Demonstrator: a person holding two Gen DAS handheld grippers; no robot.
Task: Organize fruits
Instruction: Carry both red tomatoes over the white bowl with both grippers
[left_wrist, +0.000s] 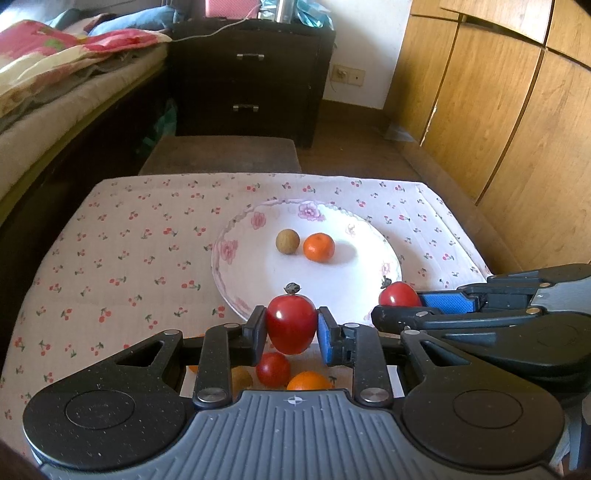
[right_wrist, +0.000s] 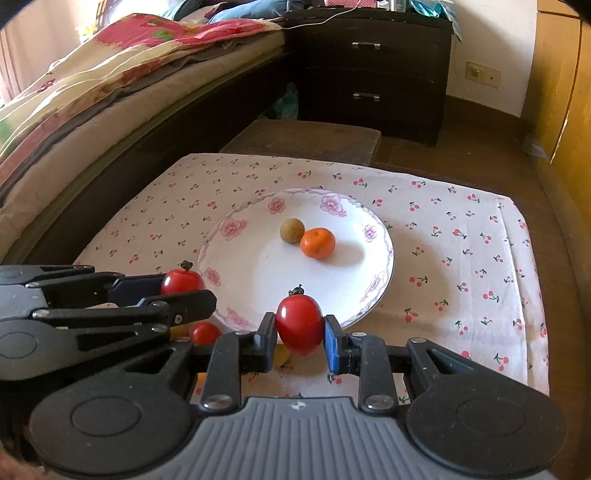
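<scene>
Nearest the lens in the left wrist view, the left gripper pinches a glossy red cherry tomato with a dried stem, low in the frame's centre. The right wrist view shows the same thing: the right gripper is clamped on a second red cherry tomato.

Both tomatoes hang just at the near rim of a white round plate with pink flower edging, mid-frame. On the plate a small tan round fruit touches a small orange mandarin.

Below the left gripper, more fruit lies on the cherry-print tablecloth: another red tomato and an orange fruit.

Risks, as a judgement:
- Smooth round tomatoes may slip or be crushed.
- A tomato released on the rim could roll off.
- The two grippers sit close together and could collide.

No readable writing or brand shows.
</scene>
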